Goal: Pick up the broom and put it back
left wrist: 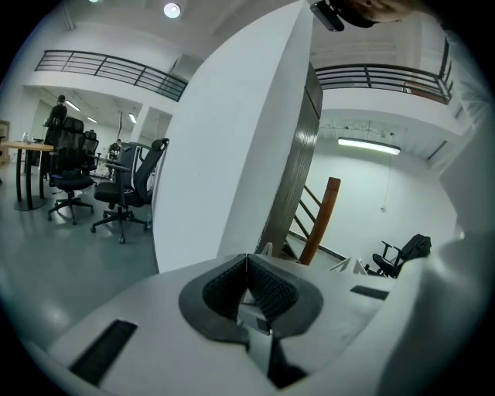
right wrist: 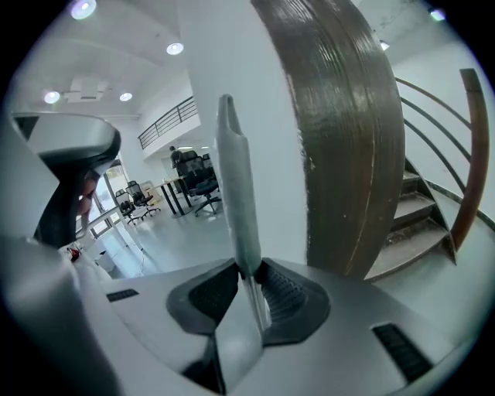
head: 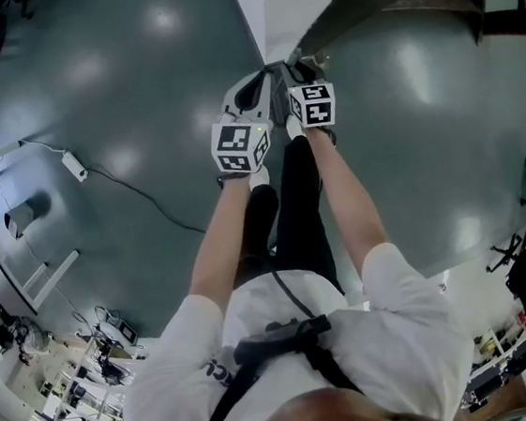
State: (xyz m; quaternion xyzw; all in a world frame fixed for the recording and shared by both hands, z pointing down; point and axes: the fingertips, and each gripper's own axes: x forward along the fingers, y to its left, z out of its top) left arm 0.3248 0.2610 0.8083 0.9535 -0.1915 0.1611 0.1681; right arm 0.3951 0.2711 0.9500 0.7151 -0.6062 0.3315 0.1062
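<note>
In the right gripper view the broom's pale grey-green handle (right wrist: 236,178) stands upright between the jaws, and its top end shows against the white wall. My right gripper (right wrist: 249,272) is shut on the handle, with both ribbed pads against its sides. The broom's head is hidden in every view. My left gripper (left wrist: 247,267) is shut with nothing visible between its pads, and points at the white wall corner. In the head view both grippers are held out side by side, the left gripper (head: 253,81) just left of the right gripper (head: 300,59), near the foot of the wall.
A white wall corner (left wrist: 232,155) stands right ahead, with a dark curved stair wall (right wrist: 348,139), steps (right wrist: 410,224) and a wooden handrail post (left wrist: 321,220) to its right. Office chairs (left wrist: 124,193) stand far left. A power strip with cable (head: 74,165) lies on the grey floor.
</note>
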